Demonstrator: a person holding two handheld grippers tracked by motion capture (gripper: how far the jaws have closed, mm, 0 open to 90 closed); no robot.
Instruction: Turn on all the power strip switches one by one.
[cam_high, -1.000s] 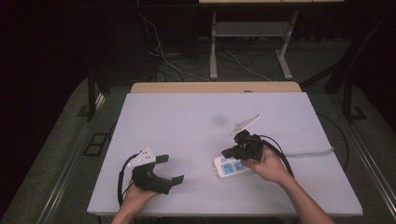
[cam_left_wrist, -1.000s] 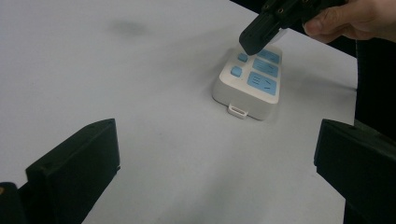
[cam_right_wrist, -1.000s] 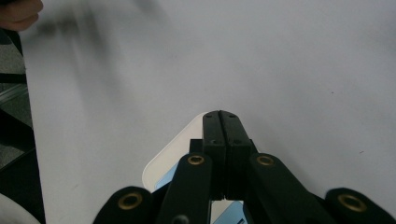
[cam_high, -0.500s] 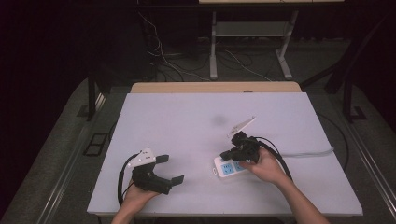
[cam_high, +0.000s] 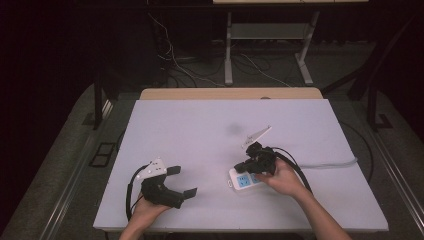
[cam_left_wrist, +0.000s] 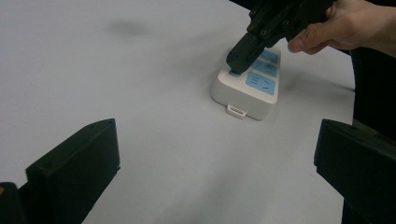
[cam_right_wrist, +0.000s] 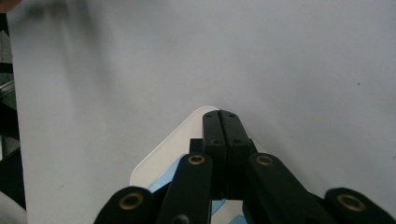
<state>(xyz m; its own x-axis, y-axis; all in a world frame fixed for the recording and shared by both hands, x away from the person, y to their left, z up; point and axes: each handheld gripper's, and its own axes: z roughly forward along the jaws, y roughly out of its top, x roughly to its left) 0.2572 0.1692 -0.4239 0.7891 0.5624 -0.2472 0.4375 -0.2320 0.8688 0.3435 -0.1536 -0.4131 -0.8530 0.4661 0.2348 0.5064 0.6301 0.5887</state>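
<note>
- Compared with a second earlier, little is changing: the right gripper (cam_high: 248, 165) is staying over the same end of the white power strip (cam_high: 243, 181), and the strip is lying in the same place on the white table (cam_high: 200, 130).
- The left gripper (cam_high: 180, 181) is also keeping to its spot near the table's front edge, resting in the person's left hand (cam_high: 145, 212).
- The right gripper's jaws are pressed fully together with nothing between them; in the right gripper view they are meeting in a single black tip.
- In the left gripper view, that closed tip is coming down onto a small blue button at the strip's end and appears to be touching it.
- The power strip is lying flat on the table, directly beneath the right gripper's tip, with its blue socket panels facing up and a grey cable (cam_high: 325, 164) trailing off toward the table's right edge.
- The left gripper's jaws are standing wide apart and are holding nothing; the power strip is lying well ahead of them, apart from both jaws.
</note>
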